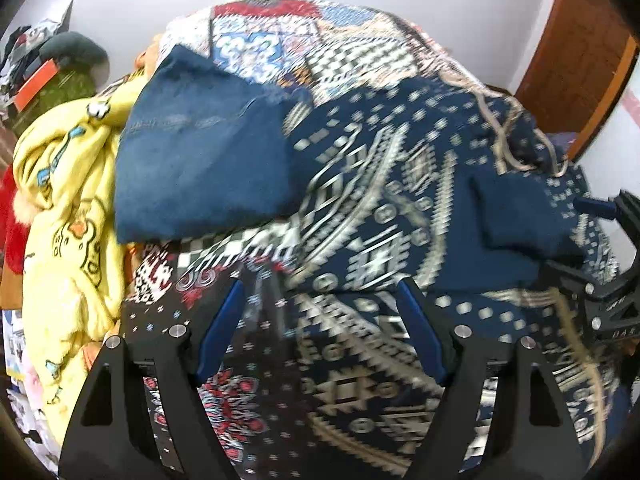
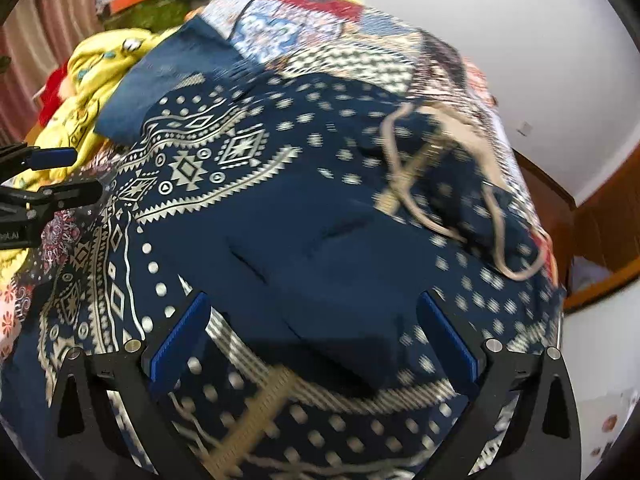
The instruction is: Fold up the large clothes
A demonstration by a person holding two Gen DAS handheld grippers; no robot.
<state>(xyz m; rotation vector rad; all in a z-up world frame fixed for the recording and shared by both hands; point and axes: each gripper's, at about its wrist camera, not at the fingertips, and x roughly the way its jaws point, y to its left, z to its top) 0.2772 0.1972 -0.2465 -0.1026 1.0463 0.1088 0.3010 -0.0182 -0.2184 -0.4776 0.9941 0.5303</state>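
Two grippers are seen above a bed piled with cloth, each with its blue-padded jaws spread wide and nothing held between them. The left gripper (image 1: 320, 324) hangs over the near left part of a navy garment (image 1: 400, 208) printed with white and beige geometric bands; the right gripper (image 2: 314, 336) hangs over a plain dark fold near the middle of the same garment (image 2: 280, 208). The garment is spread rumpled across a patchwork quilt (image 1: 320, 40), with a beige cord (image 2: 440, 184) looped loosely on its far right part. Folded jeans (image 1: 200, 160) lie on the quilt at the far left, their right edge touching or perhaps overlapping the garment; blur makes this hard to judge. A yellow blanket (image 1: 68, 220) is bunched just left of the jeans. Each gripper is caught at the edge of the other's view, the two being well apart. A white wall (image 2: 480, 20) stands behind the bed.
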